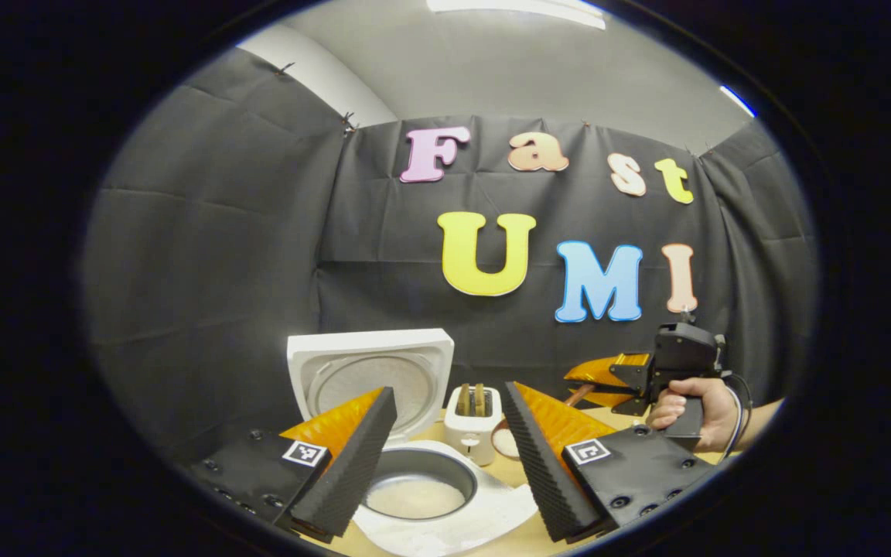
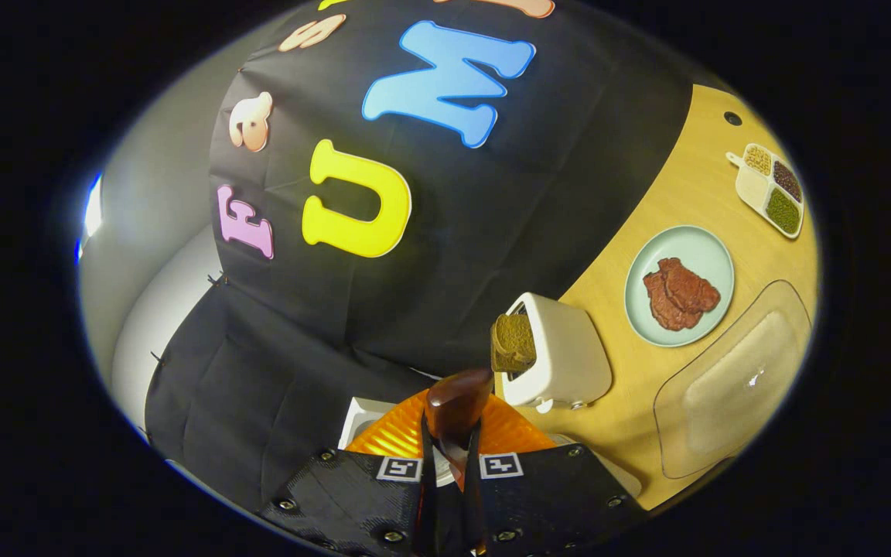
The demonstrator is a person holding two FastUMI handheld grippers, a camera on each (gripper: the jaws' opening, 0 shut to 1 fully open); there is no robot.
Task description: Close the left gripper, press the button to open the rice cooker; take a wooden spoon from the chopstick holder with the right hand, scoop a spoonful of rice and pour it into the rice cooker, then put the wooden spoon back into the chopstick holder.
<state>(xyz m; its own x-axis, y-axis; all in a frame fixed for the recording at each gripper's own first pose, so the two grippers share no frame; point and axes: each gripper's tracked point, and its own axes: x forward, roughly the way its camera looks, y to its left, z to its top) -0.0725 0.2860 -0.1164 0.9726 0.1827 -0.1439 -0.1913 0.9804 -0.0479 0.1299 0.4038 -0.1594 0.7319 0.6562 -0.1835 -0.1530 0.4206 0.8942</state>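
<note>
Left gripper view looks across a light wooden table shut in by black cloth booth walls, with a grey ceiling and a bright strip light above. At the left stands the white rice cooker, its square lid raised upright and its grey inner pot holding pale rice. The left gripper hangs just in front of it with its jaws spread wide and empty, a square black-and-white marker on each side. Behind the pot is a small white toaster with two brown slices standing in its slots. Farther right, the right gripper lies on its side, pointing left, held by a person's hand; a brown wooden spoon slants down from it toward the cooker, its bowl hidden behind the left gripper's finger.

Right gripper view is tilted. The right gripper's jaws are clamped on the spoon's dark rounded handle end, whose long axis runs forward along the fingers. Beyond sit the toaster, a pale green round plate bearing brown meat slices, a clear plastic tray, and a small divided dish of grains and beans. No readable brand or label shows
</note>
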